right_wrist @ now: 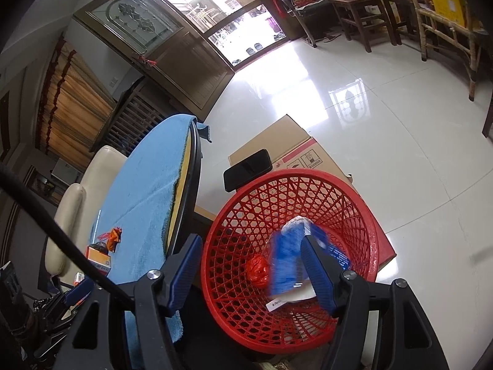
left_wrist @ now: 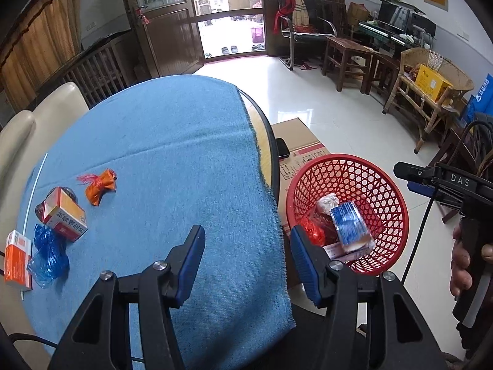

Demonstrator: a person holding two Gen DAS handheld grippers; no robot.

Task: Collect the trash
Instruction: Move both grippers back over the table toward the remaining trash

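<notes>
A red mesh basket (left_wrist: 382,185) (right_wrist: 240,215) stands on a cardboard box beside the table. Inside lie a blue packet (left_wrist: 349,223) (right_wrist: 285,256), motion-blurred in the right wrist view, a red wad (right_wrist: 258,269) and white paper. On the blue cloth (left_wrist: 172,154) lie an orange wrapper (left_wrist: 100,186), an orange-white box (left_wrist: 66,214), a blue plastic bag (left_wrist: 49,251) and a second orange box (left_wrist: 18,259). My left gripper (left_wrist: 246,240) is open and empty over the table's near edge. My right gripper (right_wrist: 249,259) is open and empty above the basket.
A black phone (right_wrist: 248,169) lies on the cardboard box (right_wrist: 277,141) behind the basket. A cream chair (left_wrist: 40,114) stands at the table's far left. Wooden chairs (left_wrist: 348,58) and a wicker chair (left_wrist: 431,92) line the right wall across shiny floor tiles.
</notes>
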